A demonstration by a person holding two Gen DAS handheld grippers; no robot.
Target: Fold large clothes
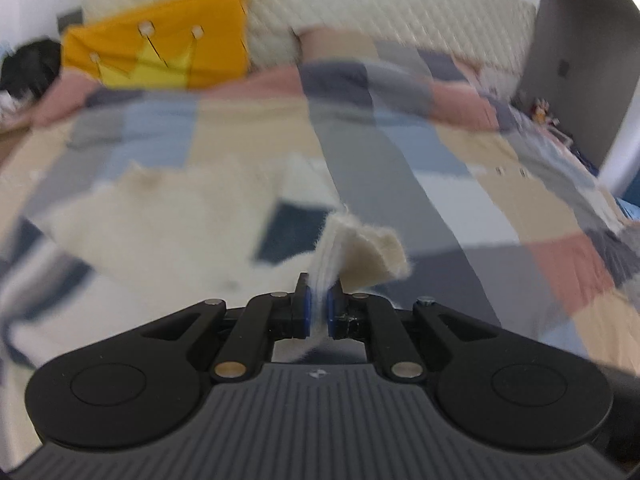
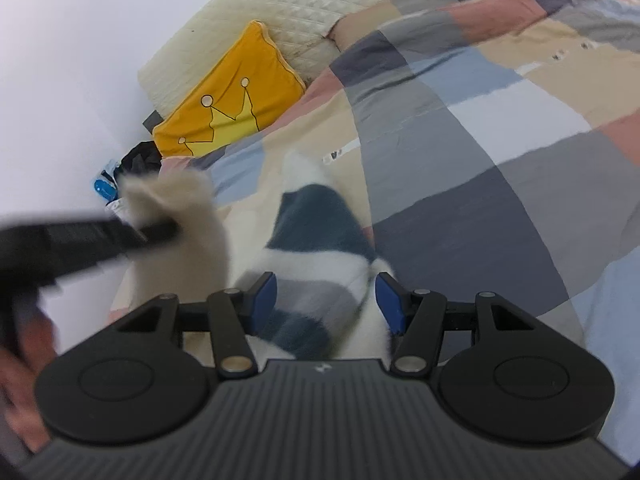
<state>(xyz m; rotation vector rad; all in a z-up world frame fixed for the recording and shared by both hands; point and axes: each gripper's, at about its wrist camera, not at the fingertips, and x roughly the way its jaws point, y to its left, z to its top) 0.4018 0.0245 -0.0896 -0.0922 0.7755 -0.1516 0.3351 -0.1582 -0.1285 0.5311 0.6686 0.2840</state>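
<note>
A fuzzy cream, grey and dark-blue sweater [image 2: 316, 216] was seen spread over a patchwork bedspread [image 2: 500, 152] on a bed, a yellow crown cushion [image 2: 228, 92] propped near the quilted headboard [image 1: 380, 12]. A ribbed cream edge of the garment was pinched between the narrowly closed fingers of the left gripper [image 1: 318, 312], the cloth lifted clear of the bed. The fingers of the right gripper [image 2: 326, 300] were held about half open astride a bunched striped part of the sweater, though a firm grip could not be confirmed. The fold was judged to be under way but unfinished: the garment lay rumpled, and no neat, squared stack was visible yet.
</note>
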